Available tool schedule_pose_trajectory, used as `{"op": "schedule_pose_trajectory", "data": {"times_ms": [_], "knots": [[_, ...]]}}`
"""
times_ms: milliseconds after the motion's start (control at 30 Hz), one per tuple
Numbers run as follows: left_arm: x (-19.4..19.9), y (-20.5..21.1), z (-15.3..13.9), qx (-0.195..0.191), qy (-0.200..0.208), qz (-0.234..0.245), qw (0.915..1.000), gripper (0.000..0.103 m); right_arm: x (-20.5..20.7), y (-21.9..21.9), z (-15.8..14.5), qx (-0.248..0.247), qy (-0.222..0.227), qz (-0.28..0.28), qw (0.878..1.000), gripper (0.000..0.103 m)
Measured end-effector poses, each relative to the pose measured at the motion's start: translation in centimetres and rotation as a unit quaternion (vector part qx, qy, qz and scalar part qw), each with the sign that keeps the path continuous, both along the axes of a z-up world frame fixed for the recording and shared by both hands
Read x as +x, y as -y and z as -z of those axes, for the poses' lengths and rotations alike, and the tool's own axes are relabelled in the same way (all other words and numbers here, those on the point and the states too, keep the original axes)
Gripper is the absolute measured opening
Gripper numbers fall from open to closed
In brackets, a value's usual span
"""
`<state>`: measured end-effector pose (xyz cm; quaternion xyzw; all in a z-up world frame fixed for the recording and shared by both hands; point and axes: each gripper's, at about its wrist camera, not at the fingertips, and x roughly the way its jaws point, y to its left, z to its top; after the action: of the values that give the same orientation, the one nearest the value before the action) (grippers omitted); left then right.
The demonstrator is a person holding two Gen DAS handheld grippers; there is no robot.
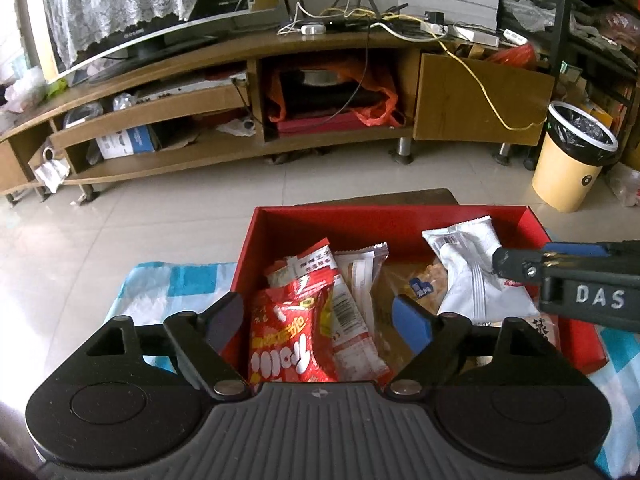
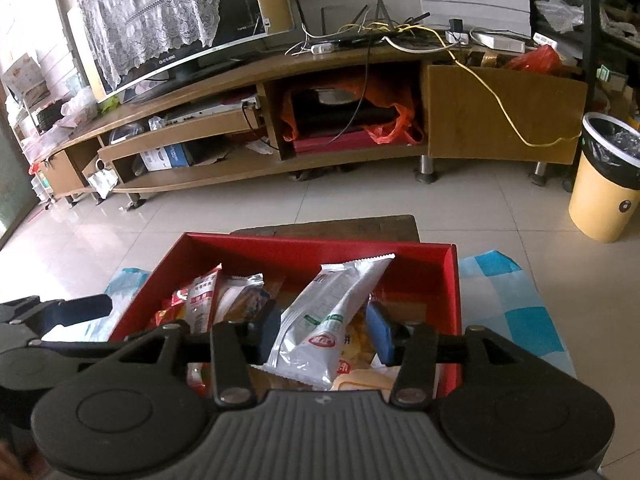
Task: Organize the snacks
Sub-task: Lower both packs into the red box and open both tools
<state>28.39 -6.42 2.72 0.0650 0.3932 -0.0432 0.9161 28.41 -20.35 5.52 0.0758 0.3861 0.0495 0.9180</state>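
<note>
A red box (image 1: 360,216) (image 2: 320,246) sits on a blue-and-white checked cloth (image 1: 180,284) and holds several snack packets. My left gripper (image 1: 318,308) is open over the box's near left part. A red snack packet (image 1: 288,332) stands between its fingers, and neither pad touches it. My right gripper (image 2: 324,322) is open over the box's right part. A white packet (image 2: 324,320) (image 1: 476,276) leans between its blue pads, and the pads do not press on it. Each gripper shows at the edge of the other's view.
A long wooden TV stand (image 1: 240,60) with a television and cables runs across the back. A yellow bin (image 1: 572,160) (image 2: 608,184) with a black liner stands at the right on the tiled floor. A dark wooden surface (image 2: 328,226) lies just beyond the box.
</note>
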Motion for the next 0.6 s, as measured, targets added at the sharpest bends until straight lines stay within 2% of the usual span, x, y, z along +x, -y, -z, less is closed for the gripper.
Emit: {"op": "schedule_pose_trajectory", "data": {"times_ms": [467, 600], "knots": [[-3.4, -0.3, -2.5, -0.004, -0.003, 0.005, 1.0000, 0.093, -3.4, -0.1, -2.9, -0.001, 0.006, -0.010, 1.000, 0.054], [-4.5, -1.0, -2.4, -0.001, -0.010, 0.005, 0.9999, 0.096, -4.7, -0.5, -3.3, -0.002, 0.005, -0.018, 1.000, 0.056]]}}
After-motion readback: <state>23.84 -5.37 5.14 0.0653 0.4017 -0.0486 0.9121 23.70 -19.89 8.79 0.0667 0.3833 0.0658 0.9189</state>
